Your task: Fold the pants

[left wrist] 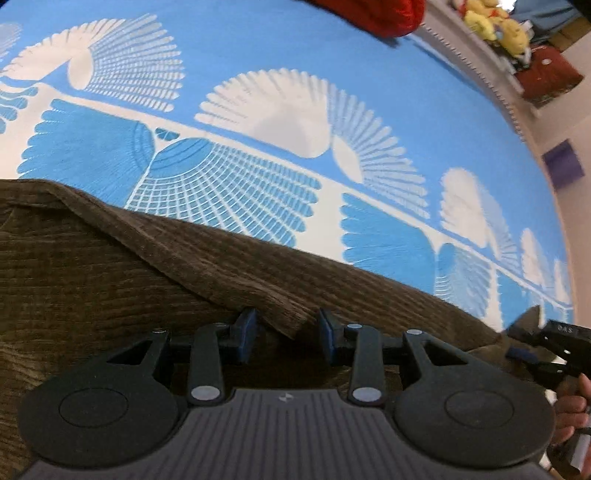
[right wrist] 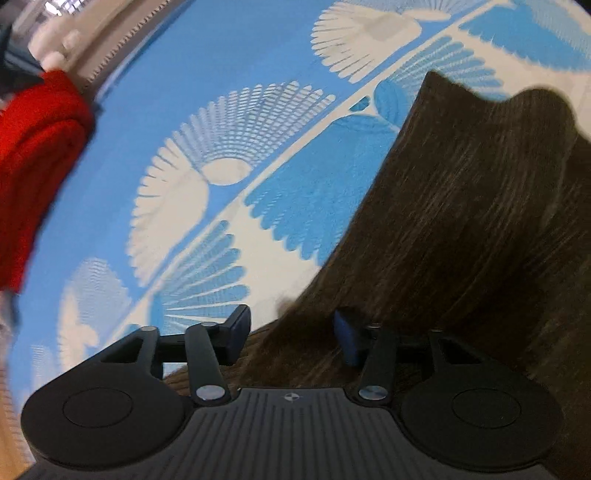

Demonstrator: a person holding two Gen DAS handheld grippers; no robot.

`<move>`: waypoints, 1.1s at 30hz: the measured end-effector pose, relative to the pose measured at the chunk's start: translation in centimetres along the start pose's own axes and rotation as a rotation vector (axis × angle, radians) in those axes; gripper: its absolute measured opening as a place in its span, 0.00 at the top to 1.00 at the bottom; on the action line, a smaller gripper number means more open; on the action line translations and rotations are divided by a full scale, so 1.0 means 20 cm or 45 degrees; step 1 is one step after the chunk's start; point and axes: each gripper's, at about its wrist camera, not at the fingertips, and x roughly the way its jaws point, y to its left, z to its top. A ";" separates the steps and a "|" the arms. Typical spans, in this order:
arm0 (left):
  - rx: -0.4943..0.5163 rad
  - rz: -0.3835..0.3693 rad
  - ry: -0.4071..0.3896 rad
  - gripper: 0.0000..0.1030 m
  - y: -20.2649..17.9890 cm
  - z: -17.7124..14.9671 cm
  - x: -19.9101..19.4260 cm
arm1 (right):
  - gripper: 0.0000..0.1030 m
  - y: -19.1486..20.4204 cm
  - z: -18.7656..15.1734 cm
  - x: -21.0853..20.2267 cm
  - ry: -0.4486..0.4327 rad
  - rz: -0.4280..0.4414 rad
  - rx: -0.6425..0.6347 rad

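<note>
Brown corduroy pants (left wrist: 110,266) lie on a blue and white patterned cover (left wrist: 258,48). In the left wrist view a folded edge of the pants runs between the blue pads of my left gripper (left wrist: 288,334); its jaws stand apart around the fabric. The right gripper shows at the right edge of that view (left wrist: 532,350), over the pants' edge. In the right wrist view the pants (right wrist: 461,221) rise up, motion-blurred. My right gripper (right wrist: 291,336) has its jaws wide apart with the pants' edge between them.
A red garment (right wrist: 33,166) lies at the far side of the cover, also seen in the left wrist view (left wrist: 369,14). Yellow plush toys (left wrist: 491,22) and a red box (left wrist: 546,74) sit beyond the cover's edge. A purple object (left wrist: 563,164) is on the floor.
</note>
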 end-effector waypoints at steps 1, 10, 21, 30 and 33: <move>0.010 0.033 -0.007 0.82 -0.01 0.00 0.00 | 0.83 0.00 0.00 0.00 -0.009 -0.034 0.002; -0.043 -0.220 -0.483 0.99 0.02 0.09 -0.31 | 0.96 -0.01 0.10 -0.27 -0.459 0.300 0.096; 0.492 -0.138 -0.217 0.63 -0.20 -0.04 -0.24 | 0.60 -0.38 0.17 -0.35 -0.519 0.085 0.247; 1.091 -0.039 0.096 0.62 -0.30 -0.43 -0.04 | 0.54 -0.97 0.20 -0.14 -0.388 -0.101 0.577; 1.132 0.016 0.132 0.73 -0.28 -0.45 0.00 | 0.54 -0.97 0.23 -0.09 -0.435 -0.053 0.494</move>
